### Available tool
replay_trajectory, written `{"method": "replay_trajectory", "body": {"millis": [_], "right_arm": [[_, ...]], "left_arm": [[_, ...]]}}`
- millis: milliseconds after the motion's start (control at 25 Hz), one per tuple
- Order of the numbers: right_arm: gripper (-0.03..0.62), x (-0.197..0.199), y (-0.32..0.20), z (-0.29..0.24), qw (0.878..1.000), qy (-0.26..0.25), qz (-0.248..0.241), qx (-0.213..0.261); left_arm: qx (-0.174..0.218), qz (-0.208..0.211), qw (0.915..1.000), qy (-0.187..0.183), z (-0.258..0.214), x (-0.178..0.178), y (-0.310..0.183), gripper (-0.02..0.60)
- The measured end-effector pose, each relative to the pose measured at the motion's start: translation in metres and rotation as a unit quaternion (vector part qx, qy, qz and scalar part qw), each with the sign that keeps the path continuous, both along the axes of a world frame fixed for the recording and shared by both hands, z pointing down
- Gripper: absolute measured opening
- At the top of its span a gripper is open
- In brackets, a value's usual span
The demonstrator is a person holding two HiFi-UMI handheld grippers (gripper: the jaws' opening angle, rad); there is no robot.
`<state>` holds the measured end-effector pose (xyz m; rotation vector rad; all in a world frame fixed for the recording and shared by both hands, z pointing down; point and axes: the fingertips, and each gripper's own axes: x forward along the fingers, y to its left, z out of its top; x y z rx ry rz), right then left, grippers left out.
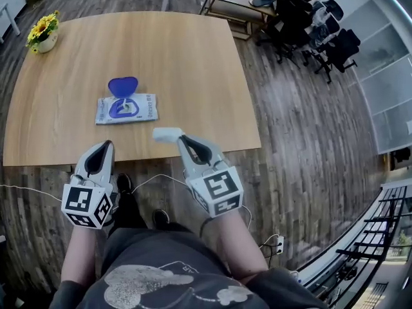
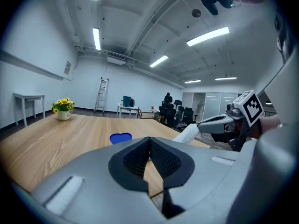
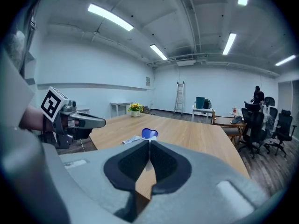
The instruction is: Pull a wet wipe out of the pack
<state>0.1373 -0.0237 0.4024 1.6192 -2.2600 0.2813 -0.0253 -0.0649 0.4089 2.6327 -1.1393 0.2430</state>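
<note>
Nearest the camera, the person's forearms are reaching out over a dark shirt [image 1: 167,275], each hand carrying a gripper whose marker cube is facing up, well on the near side of the pack of wet wipes [image 1: 148,106]. The left gripper [image 1: 107,144] is hovering at the table's near edge, nearer than the pack and slightly to its left. Its jaws are pressing together with nothing between them, as the left gripper view shows [image 2: 150,140].

The right gripper [image 1: 181,138] is sitting to the near right of the pack, its jaws squeezed together in the right gripper view [image 3: 149,143]. It is pinching a white wet wipe [image 1: 166,134] that is sticking out past its tips towards the pack, clear of it and not touching it. The left gripper view is catching the same white piece [image 2: 187,134] at the end of the right gripper.

The pack is lying flat on the wooden table [image 1: 161,50]. Its blue lid [image 1: 123,85] is standing open on the pack's far side, and it is showing as a blue heart shape in both gripper views [image 2: 121,137] [image 3: 149,133].

Farther than the pack and off to its left, a pot of yellow flowers [image 1: 43,34] is standing at the table's far corner. Beyond the pack to the right, off the table, black office chairs [image 1: 309,18] are clustering on the wood floor. A ladder [image 3: 179,97] is leaning at the far wall, well behind the pack.
</note>
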Motion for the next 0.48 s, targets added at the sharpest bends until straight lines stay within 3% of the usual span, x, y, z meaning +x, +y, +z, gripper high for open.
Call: {"method": "replay_trajectory", "body": {"millis": [240, 480], "right_arm": [[0.003, 0.009, 0.039, -0.004, 1.0, -0.017, -0.021, 0.006], [0.003, 0.016, 0.055, 0.0, 0.999, -0.035, -0.009, 0.005]], "left_arm": [[-0.006, -0.046, 0.9989, 0.006, -0.009, 0.001, 0.053, 0.02], [0.003, -0.046, 0.9989, 0.011, -0.023, 0.004, 0.072, 0.02]]}}
